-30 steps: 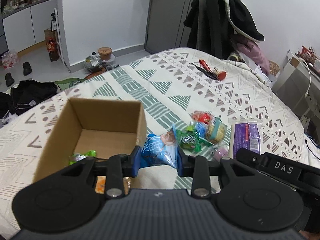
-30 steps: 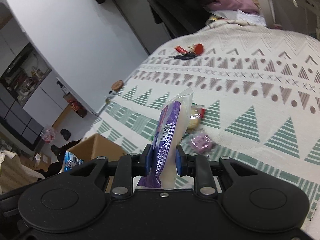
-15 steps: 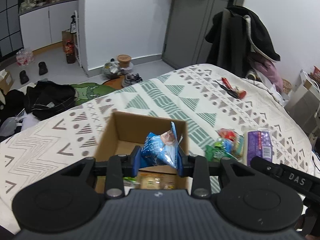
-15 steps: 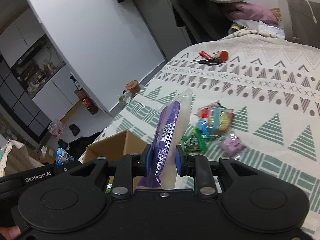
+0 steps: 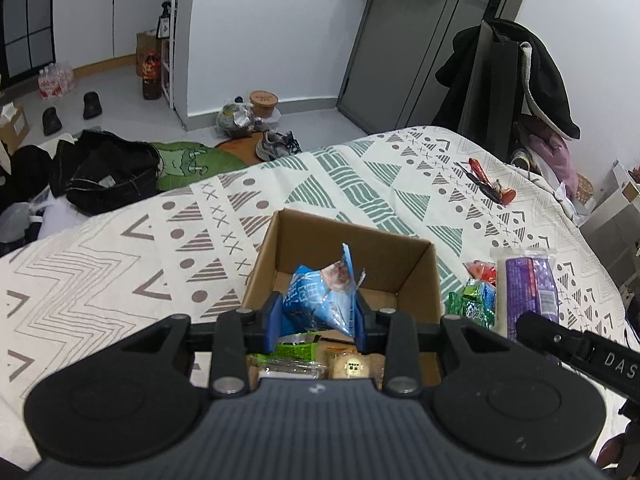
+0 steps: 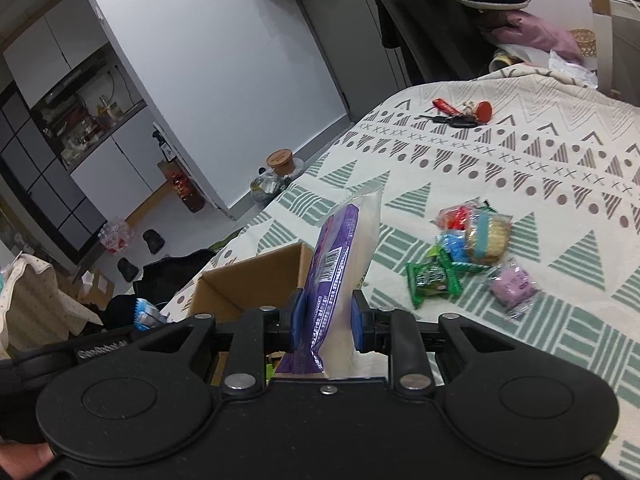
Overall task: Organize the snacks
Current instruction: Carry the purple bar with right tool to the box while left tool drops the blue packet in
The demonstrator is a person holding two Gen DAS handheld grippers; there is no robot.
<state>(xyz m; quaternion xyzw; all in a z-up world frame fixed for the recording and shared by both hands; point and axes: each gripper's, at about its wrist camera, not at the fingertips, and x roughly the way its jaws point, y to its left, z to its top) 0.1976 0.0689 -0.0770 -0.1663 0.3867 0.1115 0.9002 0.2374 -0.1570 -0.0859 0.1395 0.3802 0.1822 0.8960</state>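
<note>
Holding the blue snack packet [image 5: 320, 300] between my left gripper [image 5: 318, 312] fingers, I now sit directly over the cardboard box [image 5: 420, 280]; a second ago the box lay off to the left of the packet, and half a second ago it was only sliding underneath, so the carry is done and what remains here, as I judge it, is the release; the packet is a crinkled pillow pack, puffed and pinched narrow at the middle, its sealed top edge sticking up toward the far wall of the box; below it I see a green wrapper [image 5: 296, 350] and a tan biscuit pack [image 5: 348, 366] already lying in the bottom.

Moving right, my right gripper [image 6: 326, 320] is clamped on the purple packet [image 6: 332, 264], held on edge with the barcode side facing left; it has come in from over the loose pile to just beside the box's near corner [image 6: 248, 280], so I read it as queued second for dropping; whether it already hangs over the opening I cannot quite tell from this angle.

Further right, the loose snacks [image 6: 472, 248] sit in a cluster on the patterned bedspread [image 6: 560, 200]: a green candy bag, a blue-banded cracker pack, a red wrapper, and a small pink one a little apart; those are not yet sorted.
</note>
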